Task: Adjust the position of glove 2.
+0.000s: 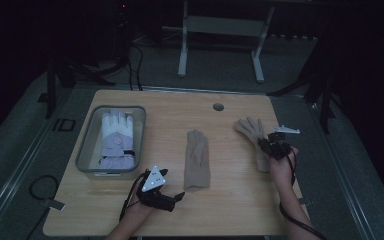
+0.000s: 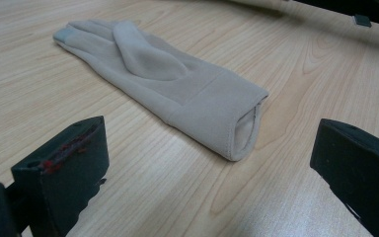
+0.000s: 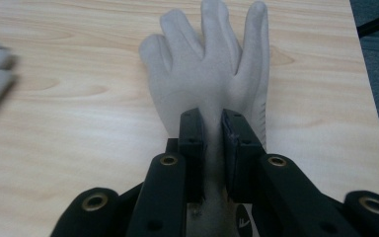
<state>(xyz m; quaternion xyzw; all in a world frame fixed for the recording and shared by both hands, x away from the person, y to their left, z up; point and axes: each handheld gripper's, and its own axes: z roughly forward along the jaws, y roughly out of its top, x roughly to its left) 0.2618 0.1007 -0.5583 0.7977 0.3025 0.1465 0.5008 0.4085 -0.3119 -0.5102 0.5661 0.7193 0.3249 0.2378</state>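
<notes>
The right gripper is clamped on the right glove near the desk's right edge; the left gripper, jaws apart, faces the middle glove's cuff. That cuff is best straddled squarely before closing, both layers pinched

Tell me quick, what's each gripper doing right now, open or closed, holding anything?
Left gripper: open, holding nothing, jaws spread near the cuff of the middle beige glove.
Right gripper: closed, pinching the right beige glove.
</notes>
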